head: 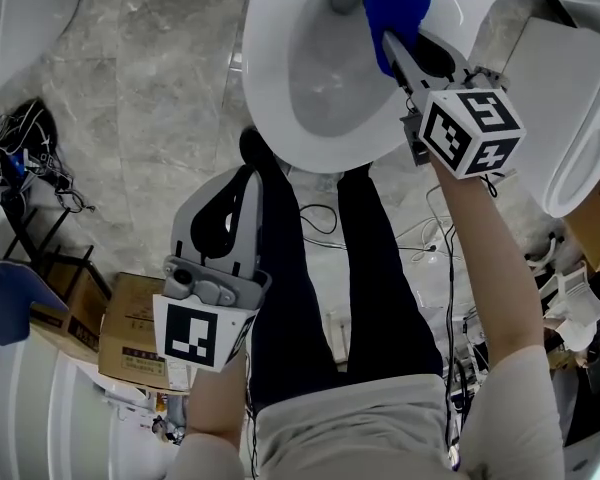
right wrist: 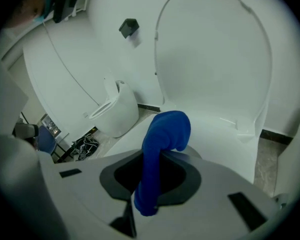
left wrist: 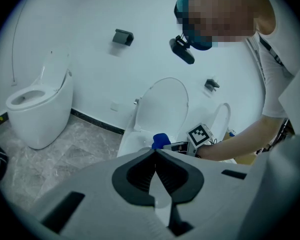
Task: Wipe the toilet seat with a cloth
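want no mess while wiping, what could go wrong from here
The blue cloth is bunched past the tips of the right tongs, pinched only by a narrow strip, so it may slip out under pressure. It sits at the open bowl's edge on the white ceramic toilet, so it could drop in. Loose black cables near the person's feet could snag.

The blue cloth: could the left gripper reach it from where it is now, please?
Probably yes, with a forward stretch: only the open toilet bowl lies between the shut, empty left gripper and the cloth. But the right gripper clamps it at the far rim.
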The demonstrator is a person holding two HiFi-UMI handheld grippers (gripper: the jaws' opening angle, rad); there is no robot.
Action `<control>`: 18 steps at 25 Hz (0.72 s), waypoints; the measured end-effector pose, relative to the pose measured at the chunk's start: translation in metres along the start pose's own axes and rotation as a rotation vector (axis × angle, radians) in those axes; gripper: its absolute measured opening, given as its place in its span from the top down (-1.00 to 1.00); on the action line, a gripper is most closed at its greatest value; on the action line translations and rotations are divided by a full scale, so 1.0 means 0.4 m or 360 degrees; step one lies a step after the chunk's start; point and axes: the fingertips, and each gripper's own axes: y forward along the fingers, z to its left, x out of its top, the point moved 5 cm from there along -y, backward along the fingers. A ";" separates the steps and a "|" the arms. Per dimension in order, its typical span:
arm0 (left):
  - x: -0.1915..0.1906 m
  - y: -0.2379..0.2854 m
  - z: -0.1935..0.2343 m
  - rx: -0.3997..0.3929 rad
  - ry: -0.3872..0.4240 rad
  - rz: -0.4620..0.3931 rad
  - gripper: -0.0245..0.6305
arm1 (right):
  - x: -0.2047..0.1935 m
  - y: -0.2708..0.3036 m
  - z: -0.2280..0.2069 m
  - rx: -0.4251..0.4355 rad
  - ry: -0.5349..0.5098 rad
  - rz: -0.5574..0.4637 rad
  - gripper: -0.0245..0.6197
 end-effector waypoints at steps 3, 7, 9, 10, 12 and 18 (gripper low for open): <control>-0.007 -0.003 -0.007 0.0007 -0.0004 -0.0006 0.91 | -0.009 -0.028 0.059 0.0050 -0.0092 -0.0023 0.76; -0.010 0.000 -0.012 0.0007 -0.0005 -0.0011 0.91 | -0.018 -0.074 0.129 0.0106 -0.0199 -0.0070 0.76; -0.008 0.002 -0.015 0.0006 -0.0004 -0.0015 0.91 | -0.020 -0.099 0.158 0.0129 -0.0231 -0.0099 0.76; -0.008 0.003 -0.017 0.0006 -0.0003 -0.0016 0.91 | -0.021 -0.110 0.172 0.0144 -0.0247 -0.0114 0.76; -0.009 0.004 -0.020 0.0004 -0.0002 -0.0017 0.91 | -0.019 -0.133 0.199 0.0170 -0.0269 -0.0155 0.76; -0.015 0.001 -0.032 -0.0005 0.0005 -0.0004 0.91 | -0.029 -0.203 0.244 0.0181 -0.0239 -0.0204 0.76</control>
